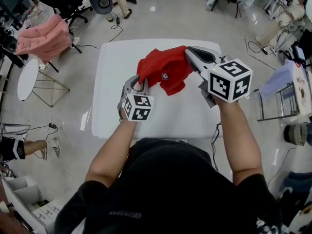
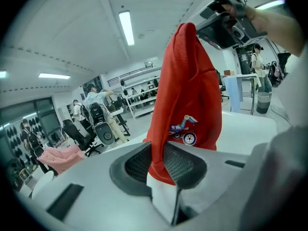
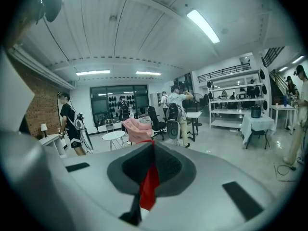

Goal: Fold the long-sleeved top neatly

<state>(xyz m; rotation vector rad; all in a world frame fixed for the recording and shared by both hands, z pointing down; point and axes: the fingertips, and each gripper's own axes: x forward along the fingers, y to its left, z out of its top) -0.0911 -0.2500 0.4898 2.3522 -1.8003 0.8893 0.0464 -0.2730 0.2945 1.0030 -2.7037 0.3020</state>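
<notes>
**Red top held up off the white surface by both hand-held grippers**

The top (image 1: pixel 165 69) is bunched and hangs just above the surface (image 1: pixel 122 113), stretched between the two tools. The left hand-held gripper (image 1: pixel 140 83) is clamped on its lower edge, near the person. The right hand-held gripper (image 1: pixel 187 52) is closed tight on an upper corner, higher and farther out.

Around the surface, a pink garment (image 1: pixel 44 39) lies heaped at the left, close to a round table (image 1: pixel 27 79). An office chair (image 1: pixel 102 1) stands beyond the far edge, and a cable (image 1: pixel 97 45) trails across the floor beside it. A wire rack (image 1: pixel 278 104) stands at the right. None of these touch the top or the tools.

The top carries a small cartoon print (image 2: pixel 184 129) of a wheeled toy in blue, red and white; I can make out no letters on it. The person's black shirt (image 1: pixel 161 189) has a line of pale letters, upside down from above and too small to read surely.

From the head view the print shows only as a round mark among the folds. The left gripper view shows the cloth rising from between its jaws straight up to the other tool's tip. The right gripper view shows only a thin red strip pinched between its jaws, with shelves (image 3: pixel 231 105) and people (image 3: pixel 70 124) standing beyond.
</notes>
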